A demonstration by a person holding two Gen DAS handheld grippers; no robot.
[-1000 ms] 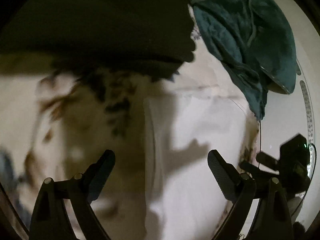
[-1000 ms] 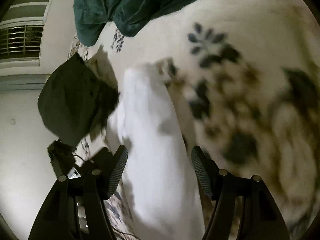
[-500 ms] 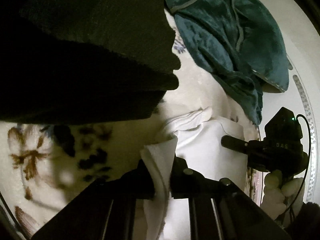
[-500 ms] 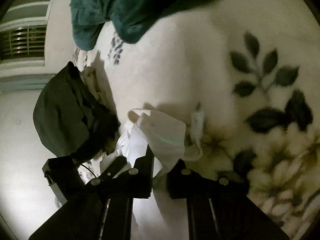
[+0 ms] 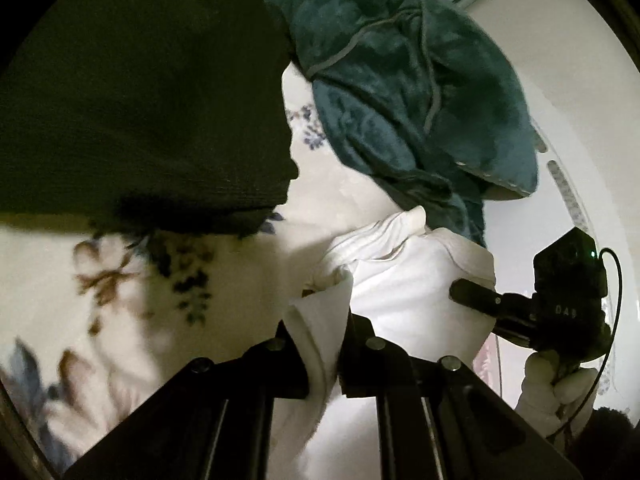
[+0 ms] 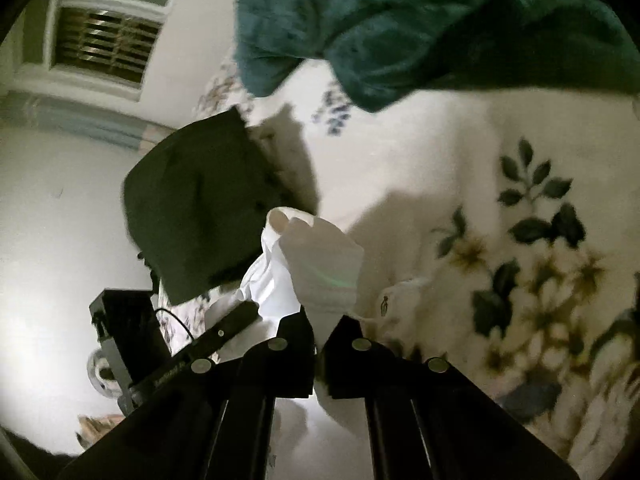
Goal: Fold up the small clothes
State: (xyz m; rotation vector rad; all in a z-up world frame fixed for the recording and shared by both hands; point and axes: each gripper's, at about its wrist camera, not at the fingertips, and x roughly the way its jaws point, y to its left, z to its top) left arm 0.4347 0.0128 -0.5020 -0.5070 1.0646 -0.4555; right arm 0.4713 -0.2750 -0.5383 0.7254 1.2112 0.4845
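Note:
A small white garment [image 5: 404, 296] is held up over a floral blanket [image 5: 80, 320]. My left gripper [image 5: 323, 354] is shut on one edge of it; the cloth stands up between the fingers. My right gripper [image 6: 318, 354] is shut on another edge of the same white garment [image 6: 320, 264], which bunches above the fingers. Each gripper shows in the other's view: the right one at the right in the left wrist view [image 5: 560, 308], the left one at the lower left in the right wrist view [image 6: 192, 348].
A dark green folded garment [image 5: 140, 100] lies on the blanket at upper left, also in the right wrist view [image 6: 200, 216]. A teal fleece blanket [image 5: 408, 80] is heaped at the back, also in the right wrist view [image 6: 400, 28]. A white wall and window [image 6: 104, 40] stand beyond.
Both grippers were open over the flat white garment a second ago. They closed on its edges and have lifted it, bringing the cloth up and bunching it.

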